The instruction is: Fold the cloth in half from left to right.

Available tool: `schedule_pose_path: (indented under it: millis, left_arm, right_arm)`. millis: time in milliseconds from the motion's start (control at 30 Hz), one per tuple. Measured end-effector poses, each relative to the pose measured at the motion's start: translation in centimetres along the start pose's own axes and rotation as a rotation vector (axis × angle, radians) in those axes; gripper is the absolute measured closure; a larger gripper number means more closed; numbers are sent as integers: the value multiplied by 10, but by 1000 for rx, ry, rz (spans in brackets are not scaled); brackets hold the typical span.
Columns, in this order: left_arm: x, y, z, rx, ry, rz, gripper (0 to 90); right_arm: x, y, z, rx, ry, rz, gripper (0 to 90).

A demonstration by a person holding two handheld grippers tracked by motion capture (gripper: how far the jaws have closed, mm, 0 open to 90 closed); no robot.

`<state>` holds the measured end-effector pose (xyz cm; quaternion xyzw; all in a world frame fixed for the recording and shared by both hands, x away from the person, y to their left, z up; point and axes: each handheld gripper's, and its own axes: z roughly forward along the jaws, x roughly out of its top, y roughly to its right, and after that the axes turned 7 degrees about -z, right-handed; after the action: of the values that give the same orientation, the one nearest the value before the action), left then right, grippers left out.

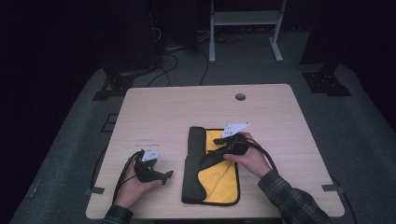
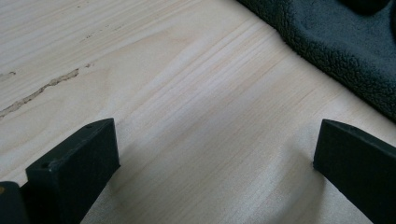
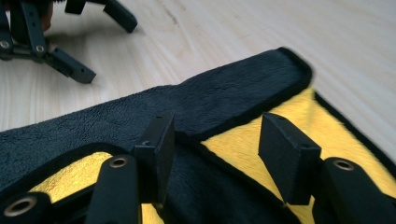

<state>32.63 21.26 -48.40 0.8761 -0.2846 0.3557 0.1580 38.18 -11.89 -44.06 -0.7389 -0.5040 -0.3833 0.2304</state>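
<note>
Cloth: a black-and-yellow cloth (image 1: 211, 168) is laid partly folded at the table's (image 1: 280, 121) near middle.
Right gripper (image 3: 217, 149): jaws are held apart over a black flap (nothing pinched), seemingly placed for another fold.
Left gripper (image 1: 164, 176): jaws are spread wide and empty, parked beside the cloth.

The right gripper (image 3: 217, 154) hangs low over a soft cloth, black on one face and yellow on the other (image 3: 224, 98), its two black jaws standing apart with a black folded edge and bare yellow pile between them, neither pad visibly pressing on the fabric. The cloth lies on a pale wooden bench (image 3: 261, 28). At upper left, the left gripper (image 3: 100, 42) rests on the wood, well apart from the cloth.
</note>
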Motion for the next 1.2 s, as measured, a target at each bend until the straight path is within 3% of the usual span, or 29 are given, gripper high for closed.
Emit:
schedule_pose_path:
  millis: [433, 500, 600, 733, 933, 1033, 1200]
  left_arm:
    - [0, 0, 0, 1, -2, 2, 0]
    - [0, 0, 0, 1, -2, 2, 0]
    - [0, 0, 0, 1, -2, 1, 0]
    - [0, 0, 0, 1, -2, 1, 0]
    - [0, 0, 0, 3, -2, 0, 0]
    - [0, 0, 0, 4, -2, 0, 0]
    - [0, 0, 0, 5, -2, 2, 0]
  right_arm:
    - [-8, -4, 31, 23, -103, -59, 453]
    - [-9, -5, 35, 20, -110, -68, 526]
    - [-8, -4, 34, 10, -110, -74, 719]
    - [-6, -1, 27, 4, -75, -41, 844]
    - [1, 12, 8, -55, -20, 3, 857]
    - [5, 25, -2, -120, 10, 37, 858]
    - [2, 50, -14, -177, 53, 111, 858]
